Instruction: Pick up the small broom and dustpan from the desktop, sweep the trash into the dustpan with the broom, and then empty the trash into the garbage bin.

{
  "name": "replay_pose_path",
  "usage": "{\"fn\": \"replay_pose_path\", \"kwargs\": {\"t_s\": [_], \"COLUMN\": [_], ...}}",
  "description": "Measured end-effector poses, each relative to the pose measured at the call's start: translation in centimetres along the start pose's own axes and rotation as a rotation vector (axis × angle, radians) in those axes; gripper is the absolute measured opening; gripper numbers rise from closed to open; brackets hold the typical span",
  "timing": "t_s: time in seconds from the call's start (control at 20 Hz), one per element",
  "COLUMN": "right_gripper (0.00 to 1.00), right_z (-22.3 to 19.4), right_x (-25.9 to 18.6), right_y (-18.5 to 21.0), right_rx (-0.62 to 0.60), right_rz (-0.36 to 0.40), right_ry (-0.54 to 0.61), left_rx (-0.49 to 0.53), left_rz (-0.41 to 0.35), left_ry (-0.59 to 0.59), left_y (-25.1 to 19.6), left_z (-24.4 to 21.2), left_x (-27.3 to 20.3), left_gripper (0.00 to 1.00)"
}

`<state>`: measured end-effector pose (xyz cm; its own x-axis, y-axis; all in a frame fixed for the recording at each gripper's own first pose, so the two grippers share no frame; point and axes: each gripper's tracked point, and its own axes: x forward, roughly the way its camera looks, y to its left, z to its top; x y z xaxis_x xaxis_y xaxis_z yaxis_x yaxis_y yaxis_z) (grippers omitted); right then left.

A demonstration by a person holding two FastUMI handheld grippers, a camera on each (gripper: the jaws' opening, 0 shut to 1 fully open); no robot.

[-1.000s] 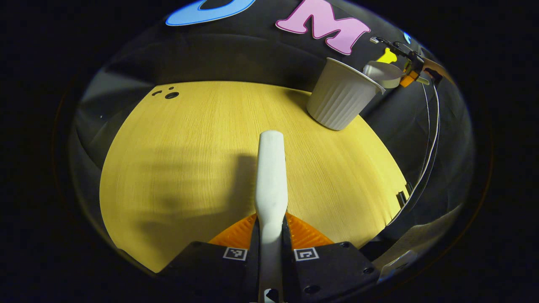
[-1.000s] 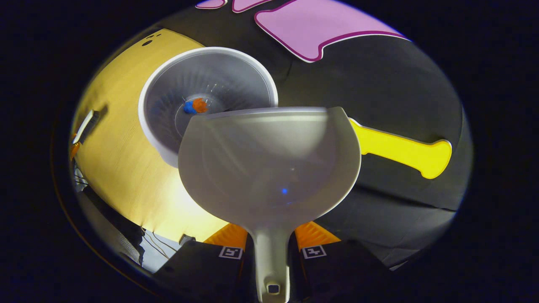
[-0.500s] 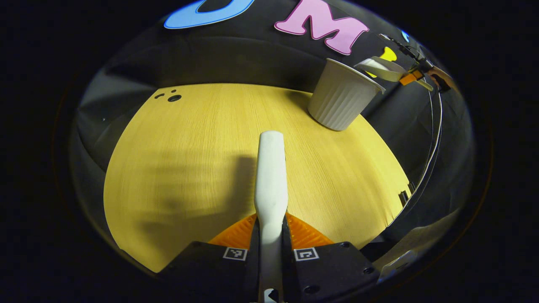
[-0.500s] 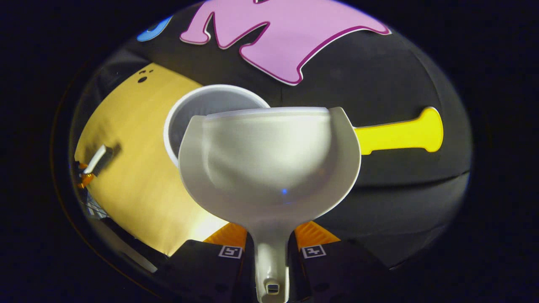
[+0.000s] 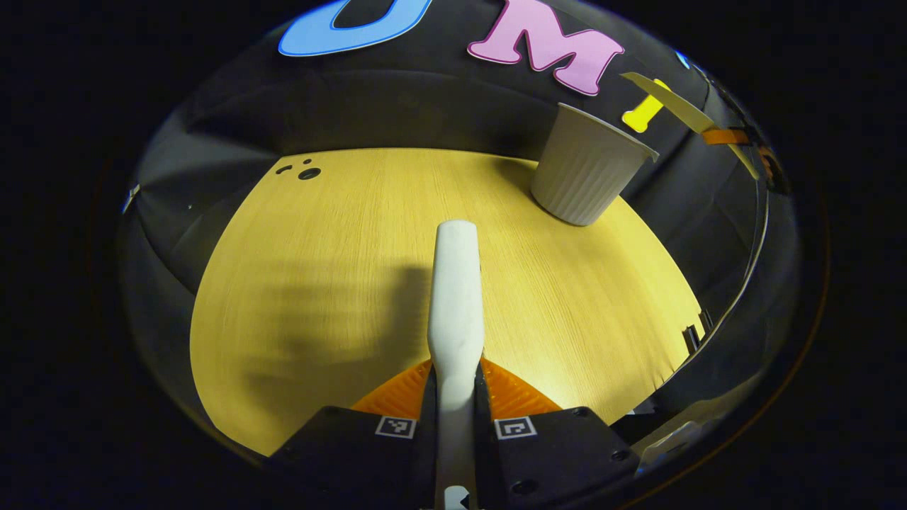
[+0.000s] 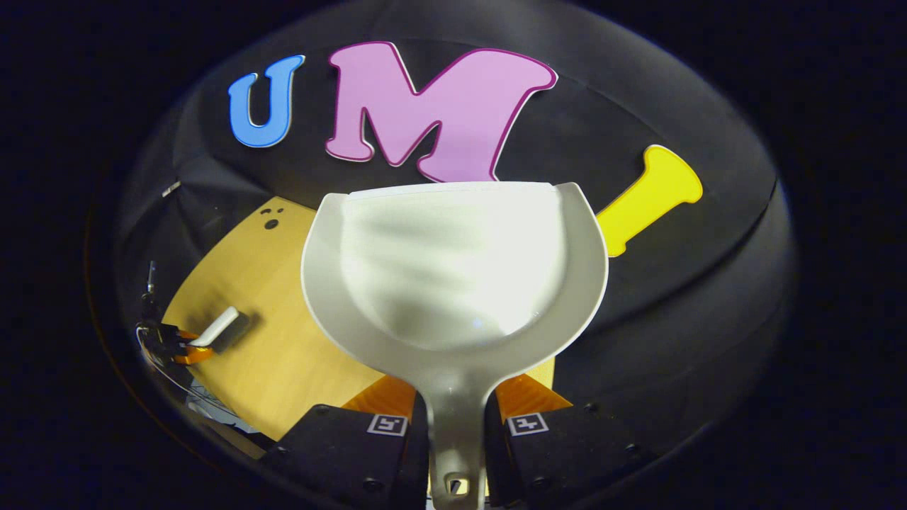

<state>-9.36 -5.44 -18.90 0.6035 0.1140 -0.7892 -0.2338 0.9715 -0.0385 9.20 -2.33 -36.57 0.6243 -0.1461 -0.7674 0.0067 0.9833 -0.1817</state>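
1. In the left gripper view, the left tool (image 5: 454, 386) is closed tight on the white handle of the small broom (image 5: 455, 297); both orange fingers (image 5: 397, 393) press its sides. The handle runs straight ahead over the yellow wood counter (image 5: 319, 283). The bristles cannot be made out from this angle.
2. Far right on the counter stands the garbage bin (image 5: 584, 173) — a white ribbed tub, upright, near the counter's back edge.
3. Beyond the bin, up at the right, the dustpan shows edge-on as a thin pale strip, raised above the bin's rim and apart from it, with an orange bit of the other tool behind it.
4. In the right gripper view, the right tool (image 6: 455, 404) is clamped on the neck of the dustpan (image 6: 453, 269), one orange finger on each side. The pan's hollow faces the camera and looks bare — no scraps seen in it.
5. Low on the left of that view, the left tool appears small and far off, holding the broom over the counter (image 6: 283, 354).
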Motion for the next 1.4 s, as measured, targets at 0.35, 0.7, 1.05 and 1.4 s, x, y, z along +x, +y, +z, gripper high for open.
{"fn": "replay_pose_path", "kwargs": {"t_s": [0.35, 0.7, 1.05, 1.4], "right_gripper": [0.36, 0.36, 0.41, 0.37], "right_z": [-10.6, -23.5, -30.3, -32.3], "right_x": [-0.8, 3.8, 7.0, 9.0], "right_y": [10.5, 15.8, 18.3, 19.5], "right_rx": [0.089, 0.109, 0.121, 0.084], "right_rz": [0.153, 0.167, 0.155, 0.178], "right_ry": [0.078, 0.276, 0.407, 0.442], "left_rx": [0.019, 0.064, 0.119, 0.152], "left_rz": [0.035, 0.095, 0.140, 0.180], "left_ry": [0.019, 0.038, 0.068, 0.066], "left_y": [0.0, 0.1, 0.1, 0.8], "left_z": [-0.3, -1.2, -2.4, -2.7], "left_x": [0.4, 1.9, 4.2, 5.9], "left_gripper": [0.26, 0.26, 0.26, 0.29]}}
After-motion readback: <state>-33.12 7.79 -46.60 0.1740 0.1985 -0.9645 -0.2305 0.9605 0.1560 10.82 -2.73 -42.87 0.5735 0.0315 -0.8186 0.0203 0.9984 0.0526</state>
